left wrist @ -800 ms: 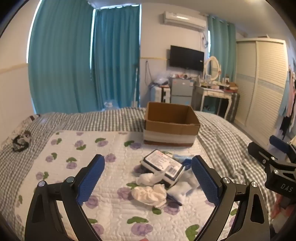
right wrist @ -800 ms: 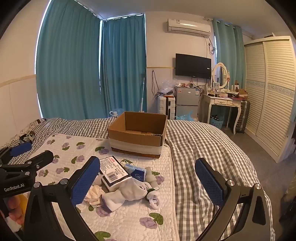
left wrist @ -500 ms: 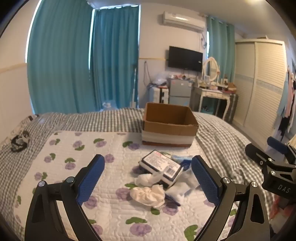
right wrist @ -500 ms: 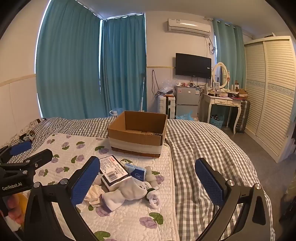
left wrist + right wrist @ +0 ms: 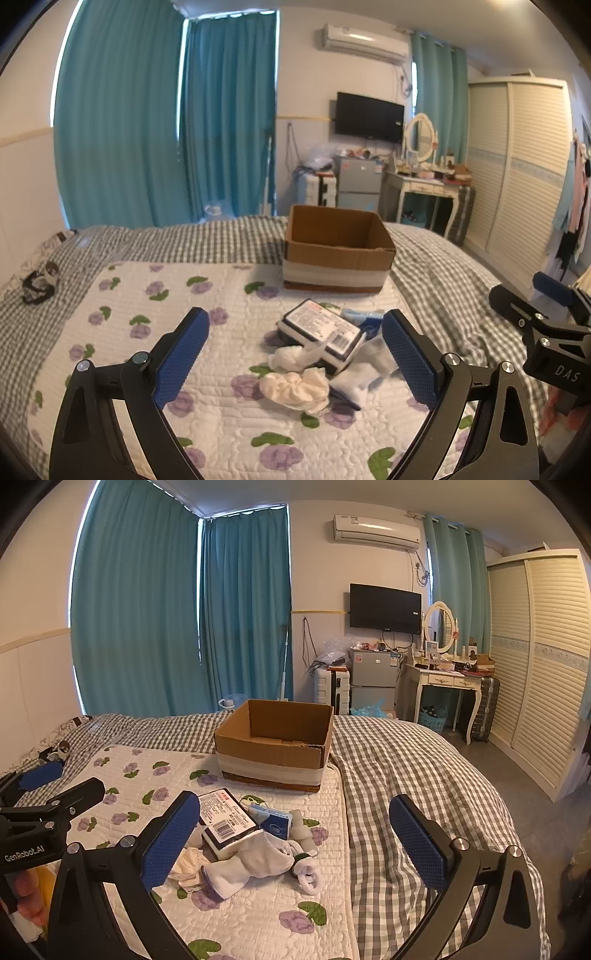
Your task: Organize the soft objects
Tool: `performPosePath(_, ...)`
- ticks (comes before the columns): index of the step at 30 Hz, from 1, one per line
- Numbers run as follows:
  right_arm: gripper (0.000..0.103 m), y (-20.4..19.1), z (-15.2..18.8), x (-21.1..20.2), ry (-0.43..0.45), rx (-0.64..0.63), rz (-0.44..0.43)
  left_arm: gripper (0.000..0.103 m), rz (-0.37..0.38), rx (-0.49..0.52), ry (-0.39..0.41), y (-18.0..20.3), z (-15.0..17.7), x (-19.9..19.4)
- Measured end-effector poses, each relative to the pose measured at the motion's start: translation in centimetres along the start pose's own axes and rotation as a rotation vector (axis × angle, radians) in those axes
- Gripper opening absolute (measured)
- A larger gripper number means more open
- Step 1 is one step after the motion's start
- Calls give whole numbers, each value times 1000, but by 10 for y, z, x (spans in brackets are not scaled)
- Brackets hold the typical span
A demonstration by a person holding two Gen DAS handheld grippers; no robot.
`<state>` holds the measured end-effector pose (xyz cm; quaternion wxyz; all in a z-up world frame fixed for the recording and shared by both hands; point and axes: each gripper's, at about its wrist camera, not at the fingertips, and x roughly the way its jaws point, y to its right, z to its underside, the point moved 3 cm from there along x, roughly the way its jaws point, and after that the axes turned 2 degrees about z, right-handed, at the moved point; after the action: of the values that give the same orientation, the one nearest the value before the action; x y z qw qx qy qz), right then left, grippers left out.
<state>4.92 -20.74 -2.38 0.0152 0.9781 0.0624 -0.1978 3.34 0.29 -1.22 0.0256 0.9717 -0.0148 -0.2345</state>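
Note:
A small pile lies on the floral quilt (image 5: 147,332): a cream scrunchie (image 5: 295,387), a white sock (image 5: 251,860), a white crumpled cloth (image 5: 295,356), a flat black-and-white packet (image 5: 321,330) and a small blue box (image 5: 271,819). An open cardboard box (image 5: 338,251) stands behind the pile, also in the right wrist view (image 5: 275,746). My left gripper (image 5: 295,354) is open and empty, above the pile. My right gripper (image 5: 295,842) is open and empty, to the right of the pile.
A grey checked blanket (image 5: 406,775) covers the rest of the bed. A dark bundle (image 5: 38,284) lies at the bed's left edge. A dressing table (image 5: 443,686), a small fridge (image 5: 373,679) and a wardrobe (image 5: 546,657) stand beyond the bed.
The left wrist view has shifted slightly; the pile sits a little lower and nearer between the fingers. The right gripper has barely moved. Both stay open.

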Motion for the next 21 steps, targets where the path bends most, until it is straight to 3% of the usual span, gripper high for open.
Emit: performPosePath(21,103,-1,0,1,-7,2,-5,96,-2,4,5,3,1,-6)
